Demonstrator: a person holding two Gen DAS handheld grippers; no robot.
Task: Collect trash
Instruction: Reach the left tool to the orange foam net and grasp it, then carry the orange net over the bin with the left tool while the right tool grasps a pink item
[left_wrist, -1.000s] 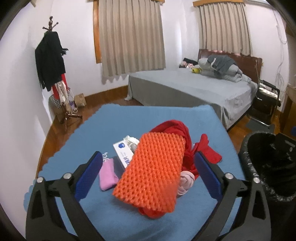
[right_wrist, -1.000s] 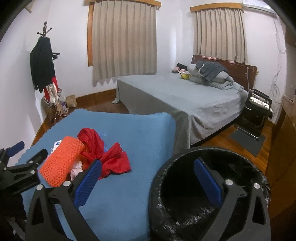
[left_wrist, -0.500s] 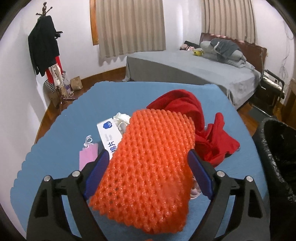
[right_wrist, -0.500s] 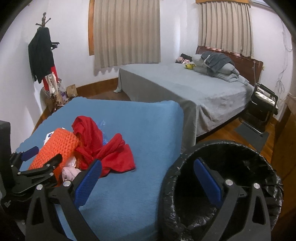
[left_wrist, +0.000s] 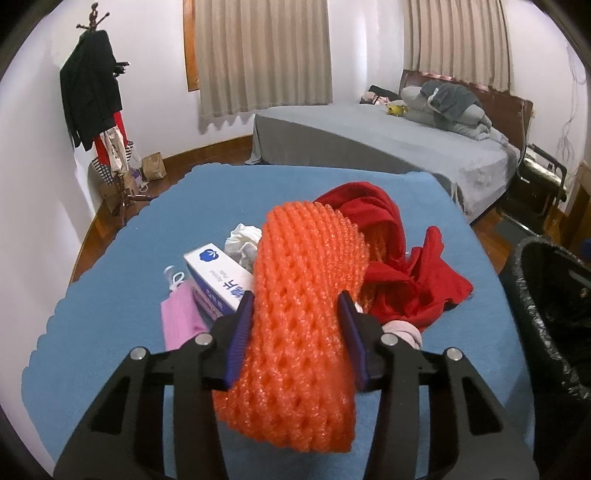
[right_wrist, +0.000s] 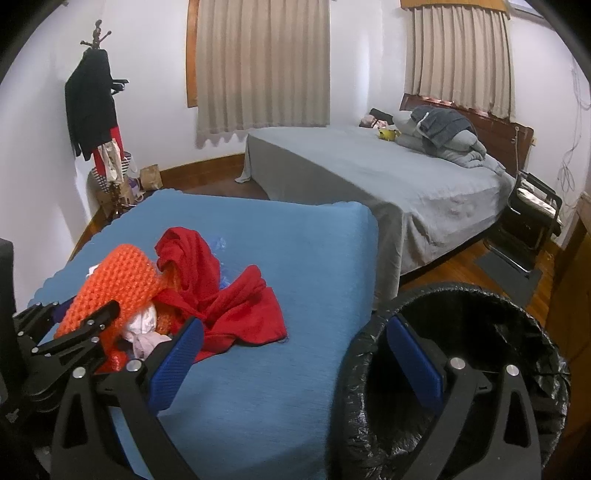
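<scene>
Jaws of left gripper pinch one orange foam net; right gripper gapes empty, seemingly over one bin.

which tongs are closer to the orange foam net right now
Left. The left tongs are shut on the orange foam net; the right tongs hang open beside the pile, over the bin's edge.

Orange honeycomb foam net, red cloth
</scene>
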